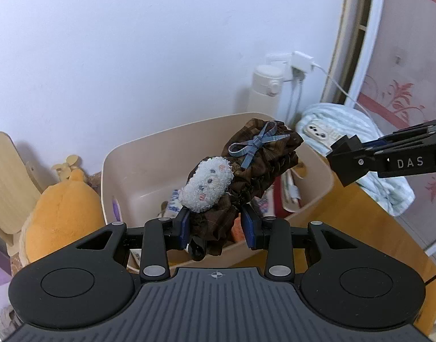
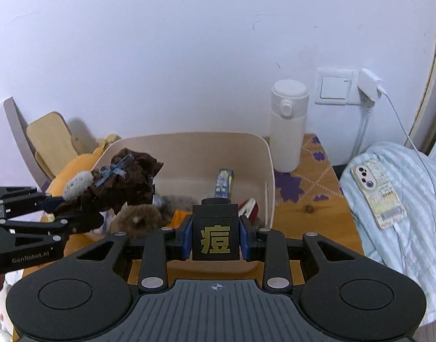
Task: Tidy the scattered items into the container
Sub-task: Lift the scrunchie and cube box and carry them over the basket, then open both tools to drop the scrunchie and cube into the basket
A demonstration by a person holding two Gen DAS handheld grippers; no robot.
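My left gripper is shut on a brown ruffled fabric hair clip with a blue bow and a white fuzzy patch, held above the beige bin. The same clip shows at the left of the right wrist view, over the bin's left rim, with the left gripper clamped on it. My right gripper is shut on a black cube with a gold character, just in front of the bin's near wall. In the left wrist view the right gripper reaches in from the right; the cube is hidden there.
The bin holds a brown furry toy, a patterned box, a red item and papers. A white flask stands behind it. A phone lies on a striped blue cloth at right. An orange plush sits left of the bin.
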